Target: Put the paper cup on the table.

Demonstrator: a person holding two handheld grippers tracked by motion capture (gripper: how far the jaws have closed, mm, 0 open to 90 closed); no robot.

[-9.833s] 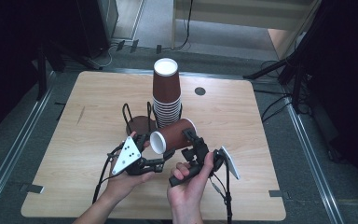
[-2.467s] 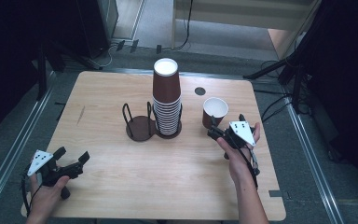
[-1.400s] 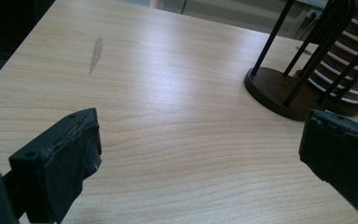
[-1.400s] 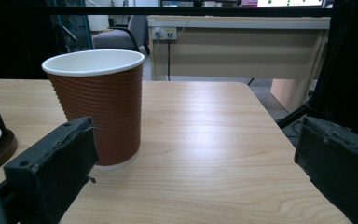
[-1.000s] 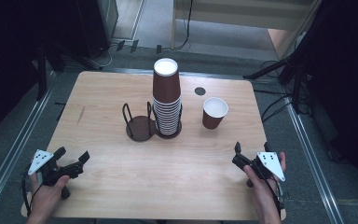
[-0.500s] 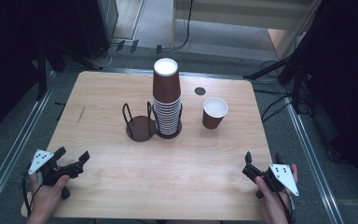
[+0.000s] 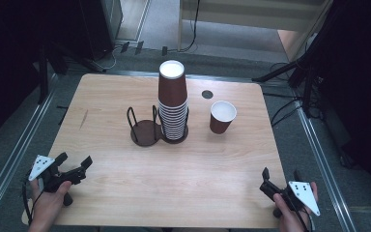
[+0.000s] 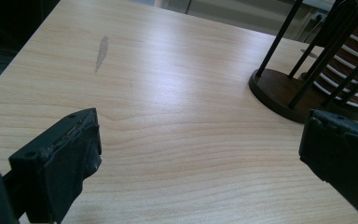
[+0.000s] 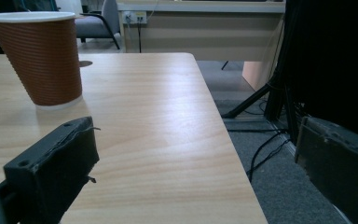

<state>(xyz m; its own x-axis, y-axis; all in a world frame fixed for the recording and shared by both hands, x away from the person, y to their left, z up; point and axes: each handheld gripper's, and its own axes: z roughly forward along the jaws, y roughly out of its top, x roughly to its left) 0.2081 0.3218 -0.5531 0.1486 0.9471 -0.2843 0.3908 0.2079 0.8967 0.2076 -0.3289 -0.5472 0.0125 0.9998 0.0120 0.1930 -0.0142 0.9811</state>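
Cups are seen in two places on the desk (image 7: 125, 193): a tall stack of cups (image 7: 173, 104) is seated in one bay of a black wire holder (image 7: 145, 126) near the middle, and a single brown paper cup (image 7: 222, 116) is stood upright and apart to the right of that stack, its white inside turned upward. The other bay of the holder is seen with its dark round base bare. A small dark round hole (image 7: 206, 94) is seen in the desk surface just behind the single cup.

At the near left corner the left tool (image 7: 73, 163) is held by a hand (image 7: 48, 205), with its jaws spread wide and nothing between them; in the left gripper view the holder base (image 8: 279, 93) and the ribbed lower cups (image 8: 354, 60) are seen ahead of it, well apart. At the near right edge the right tool (image 7: 281, 175) is held by the other hand (image 7: 290, 220), likewise spread and pinching nothing. In the right gripper view the single cup (image 9: 44, 58) is seen ahead to the left, well clear of the jaws, with the desk edge and grey floor (image 9: 261, 140) running between them.
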